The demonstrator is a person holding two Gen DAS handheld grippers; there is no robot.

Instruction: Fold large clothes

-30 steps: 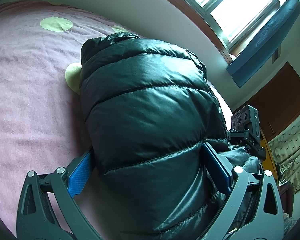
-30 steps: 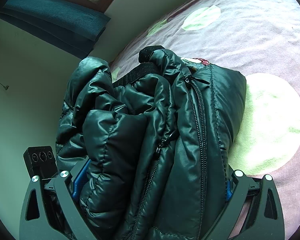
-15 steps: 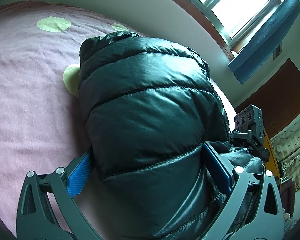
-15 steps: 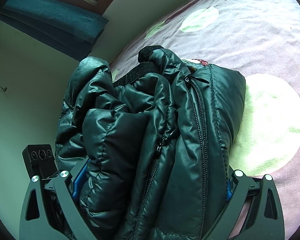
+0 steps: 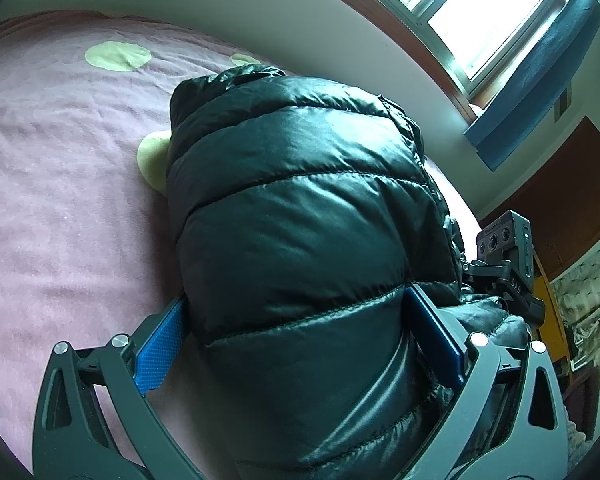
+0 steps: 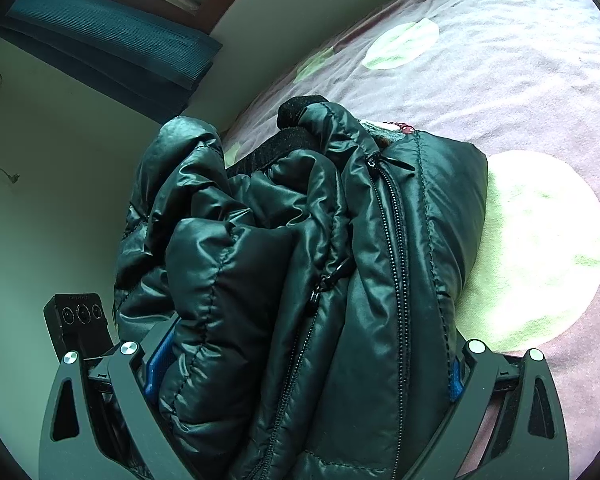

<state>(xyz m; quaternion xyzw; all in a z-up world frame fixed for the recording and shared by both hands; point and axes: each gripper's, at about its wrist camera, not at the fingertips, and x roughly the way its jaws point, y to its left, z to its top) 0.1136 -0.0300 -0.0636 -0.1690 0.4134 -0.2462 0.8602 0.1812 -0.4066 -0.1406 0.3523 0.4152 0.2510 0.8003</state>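
The jacket [image 5: 300, 248] runs lengthwise straight ahead from both, its bulk clamped between the fingers of the left hand-held gripper [image 5: 296, 332] and the right hand-held gripper [image 6: 304, 364], far end over the bed [image 5: 60, 200].

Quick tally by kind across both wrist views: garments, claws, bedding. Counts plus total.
Glossy dark green quilted puffer jacket: 1
Black two-finger claws with blue pads, left claw and right claw, both clamped on the jacket: 2
Pink bedspread with pale green dots: 1
Total: 4
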